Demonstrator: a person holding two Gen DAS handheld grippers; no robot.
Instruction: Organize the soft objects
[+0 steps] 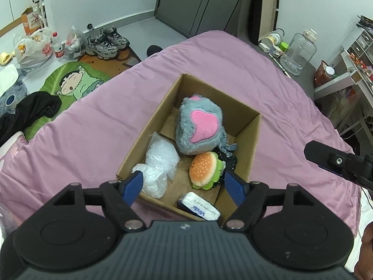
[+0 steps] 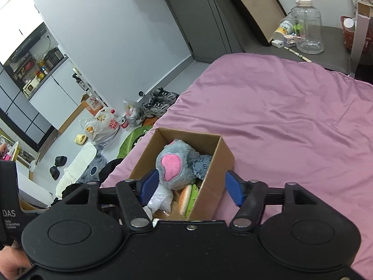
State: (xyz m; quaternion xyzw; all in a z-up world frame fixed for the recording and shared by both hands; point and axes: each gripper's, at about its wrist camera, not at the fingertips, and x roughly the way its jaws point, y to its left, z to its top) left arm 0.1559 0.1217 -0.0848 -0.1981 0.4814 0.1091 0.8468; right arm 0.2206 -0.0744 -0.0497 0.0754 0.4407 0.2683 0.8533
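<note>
Seemingly you are nearing the end: both grippers, left (image 1: 184, 187) and right (image 2: 192, 187), are hanging spread and empty just above the box (image 1: 247, 140), which is holding the plush (image 1: 200, 126), burger (image 1: 205, 170) and tissues (image 1: 200, 210) below your fingers.

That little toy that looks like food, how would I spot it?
Find the cardboard box on the pink bedspread. Inside, below the grey-and-pink plush, right of the clear plastic bag, lies the burger plush: the only thing with an orange bun and green frill.
</note>
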